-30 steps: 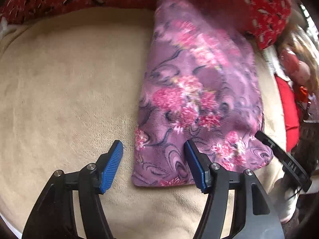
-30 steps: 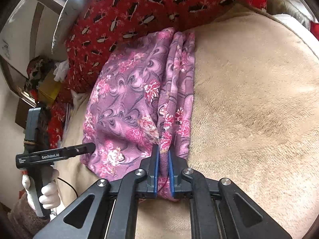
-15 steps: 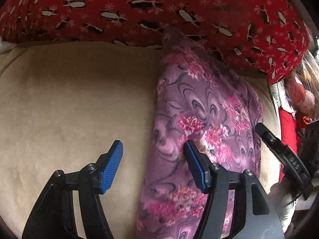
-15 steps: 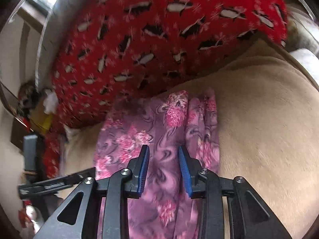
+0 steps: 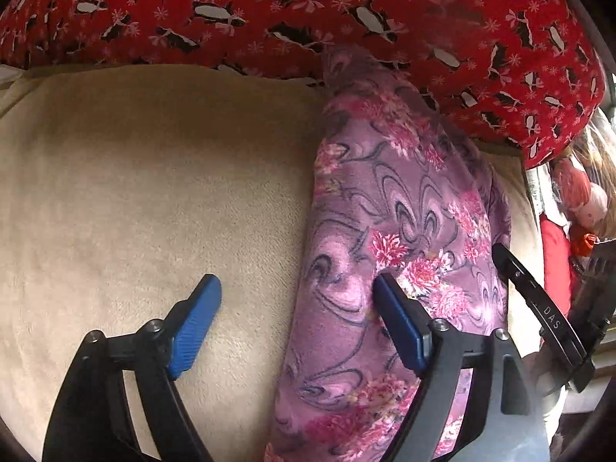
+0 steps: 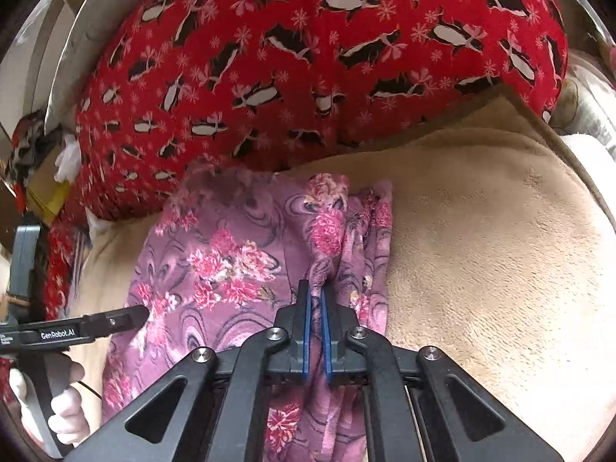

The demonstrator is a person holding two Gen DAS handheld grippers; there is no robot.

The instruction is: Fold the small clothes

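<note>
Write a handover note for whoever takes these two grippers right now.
Right gripper: shut, pinching a ridge of the purple garment.
Left gripper: jaws opening, nothing gripped; garment's edge lies between its fingers.
Garment: a long narrow strip on the beige blanket, far end against the red pillow.
Done: lengthwise fold, judging by its shape.
Left: probably grip with the left, fold end to end.
</note>
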